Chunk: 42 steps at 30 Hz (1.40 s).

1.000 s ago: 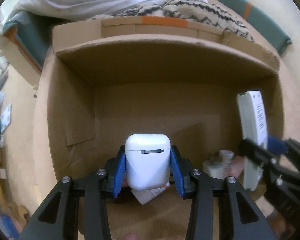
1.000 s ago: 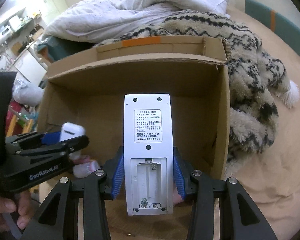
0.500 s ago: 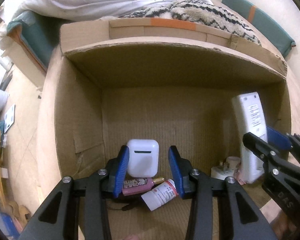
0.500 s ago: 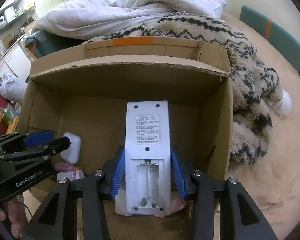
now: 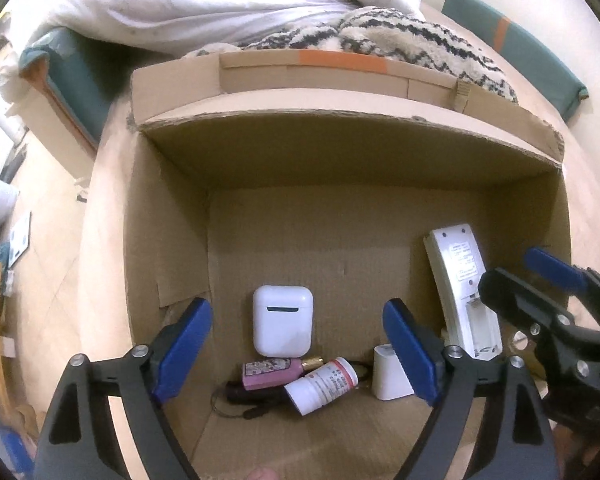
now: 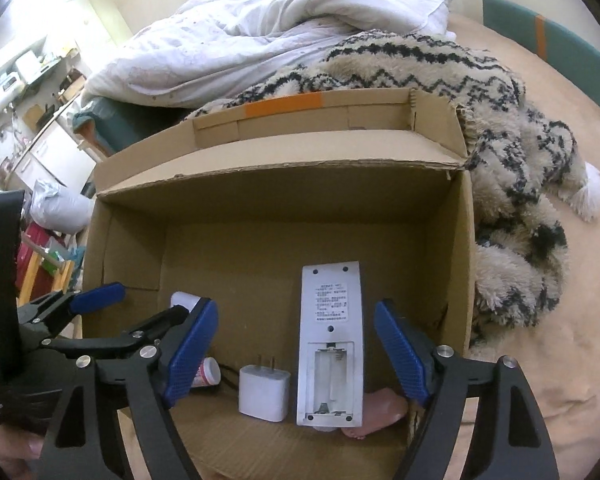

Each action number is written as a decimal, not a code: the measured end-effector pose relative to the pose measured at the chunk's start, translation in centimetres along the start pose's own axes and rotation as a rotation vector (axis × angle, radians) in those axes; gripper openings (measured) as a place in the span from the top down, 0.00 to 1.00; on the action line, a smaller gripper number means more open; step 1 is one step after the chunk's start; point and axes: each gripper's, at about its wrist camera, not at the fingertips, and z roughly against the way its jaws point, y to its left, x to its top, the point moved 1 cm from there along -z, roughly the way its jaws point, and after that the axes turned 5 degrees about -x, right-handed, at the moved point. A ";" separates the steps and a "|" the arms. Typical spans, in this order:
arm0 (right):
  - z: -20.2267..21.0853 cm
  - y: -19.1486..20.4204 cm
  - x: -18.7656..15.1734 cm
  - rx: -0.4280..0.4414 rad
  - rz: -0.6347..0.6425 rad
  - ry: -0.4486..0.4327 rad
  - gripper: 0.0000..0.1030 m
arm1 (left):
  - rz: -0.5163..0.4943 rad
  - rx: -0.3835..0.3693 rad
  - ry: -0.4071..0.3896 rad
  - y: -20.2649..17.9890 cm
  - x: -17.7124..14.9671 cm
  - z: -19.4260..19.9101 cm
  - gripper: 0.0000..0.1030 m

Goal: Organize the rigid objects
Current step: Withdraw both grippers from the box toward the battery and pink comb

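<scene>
earbud case (image 5: pixel 283 325) in cardboard box (image 5: pixel 340 152), remote (image 5: pixel 462 292) to its right, bottles (image 5: pixel 296 376) in front

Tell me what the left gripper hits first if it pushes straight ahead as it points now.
Probably the white earbud case, centred between the open left gripper fingers on the cardboard box floor; depth is uncertain.
</scene>
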 end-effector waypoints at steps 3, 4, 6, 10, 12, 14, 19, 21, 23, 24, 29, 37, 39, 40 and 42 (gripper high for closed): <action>0.1 0.0 0.0 0.000 0.004 -0.006 0.17 | -0.009 0.016 -0.004 -0.1 0.0 0.1 0.16; 0.1 0.0 0.1 0.000 0.005 -0.008 0.17 | -0.012 0.018 -0.004 -0.1 0.1 0.1 0.16; 0.4 -0.1 0.3 -0.017 0.001 -0.029 0.17 | -0.014 0.024 -0.007 -0.2 0.2 0.2 0.16; 1.6 -0.8 0.4 -0.014 -0.048 -0.069 0.17 | -0.012 0.043 -0.036 -0.3 0.2 1.1 0.16; 2.5 -1.3 0.2 -0.034 -0.075 -0.092 0.17 | -0.032 0.040 -0.059 -0.5 0.0 2.1 0.16; 3.4 -1.6 -0.2 -0.046 -0.078 -0.098 0.17 | -0.066 0.028 -0.086 -0.6 -0.2 3.4 0.16; 6.0 -2.2 -1.3 -0.030 -0.099 -0.114 0.17 | -0.057 0.048 -0.128 0.3 -0.7 6.7 0.16; 7.0 -2.2 -1.7 -0.026 -0.095 -0.125 0.17 | -0.019 0.039 -0.124 1.1 -1.4 7.8 0.15; 7.7 -2.2 -2.3 -0.022 -0.098 -0.127 0.17 | 0.012 0.030 -0.111 1.8 -2.4 8.5 0.15; 8.0 -2.3 -2.8 -0.015 -0.105 -0.124 0.17 | 0.026 0.025 -0.103 2.1 -3.0 8.9 0.15; 9.2 -2.4 -4.9 0.008 -0.107 -0.107 0.17 | 0.058 0.030 -0.083 3.1 -6.3 9.9 0.15; 9.5 -1.9 -8.4 -0.008 -0.096 -0.048 0.17 | 0.110 0.030 -0.053 4.1 -9.8 10.0 0.15; 9.1 -1.8 -9.1 -0.010 -0.098 -0.026 0.17 | 0.122 0.038 -0.046 4.2 -10.3 9.8 0.15; 8.9 -1.7 -9.5 -0.011 -0.099 -0.013 0.17 | 0.126 0.038 -0.040 4.3 -10.5 9.7 0.15; 8.5 -1.4 -10.0 -0.010 -0.100 0.007 0.17 | 0.146 0.034 -0.020 4.7 -11.0 9.2 0.15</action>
